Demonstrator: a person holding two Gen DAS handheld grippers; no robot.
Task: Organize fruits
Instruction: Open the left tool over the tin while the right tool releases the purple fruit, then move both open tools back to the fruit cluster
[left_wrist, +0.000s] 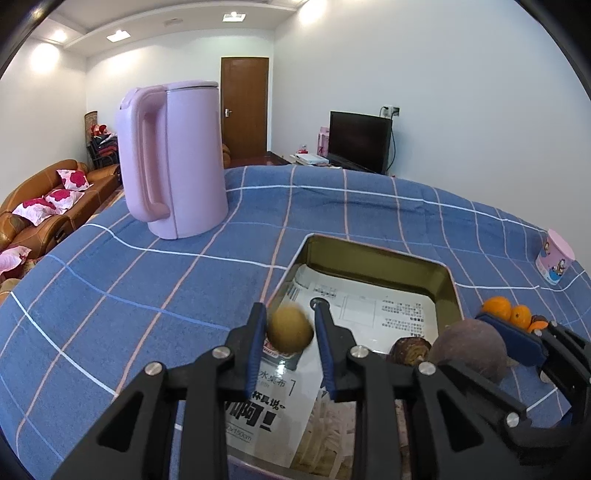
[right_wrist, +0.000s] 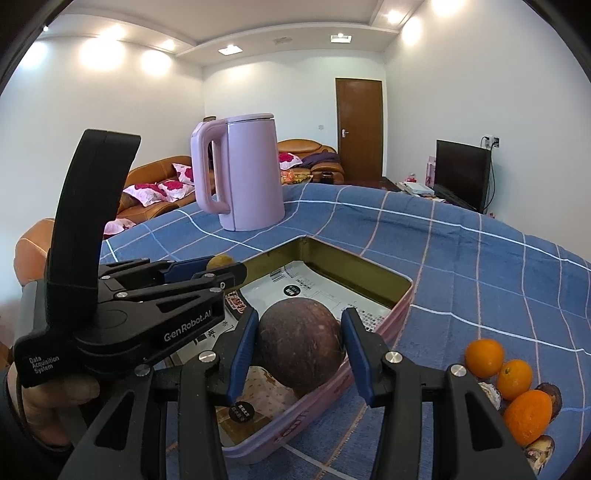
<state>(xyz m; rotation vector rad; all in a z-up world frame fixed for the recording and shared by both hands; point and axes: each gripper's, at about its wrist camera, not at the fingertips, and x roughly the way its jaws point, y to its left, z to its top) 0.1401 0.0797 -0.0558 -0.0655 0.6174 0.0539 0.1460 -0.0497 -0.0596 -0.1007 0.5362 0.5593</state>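
- A living room with a sofa, a door and a television is being seen behind a worktop (left_wrist: 110, 295) covered in blue checked cloth; a pink kettle (left_wrist: 173, 158) is standing on it.
- A small yellow-green fruit (left_wrist: 290, 329) is being gripped between the fingers of the left hand-held gripper (left_wrist: 290, 332), above the open tin (left_wrist: 448, 291) lined with printed paper.
- A large dark brown round fruit (right_wrist: 300, 345) is being held by the right hand-held gripper (right_wrist: 300, 347) over the tin's near edge.
- Oranges (right_wrist: 513, 380) and small dark fruits are lying on the cloth just beside the tin.
- Handling, judged: the brown fruit is being taken as firm and fairly heavy, best clamped across its widest middle; the small fruit as light and softer, so light pressure is being advised.
- Orientation: both fruits are near-round, so no clear long axis is being noted; stem direction cannot be told.
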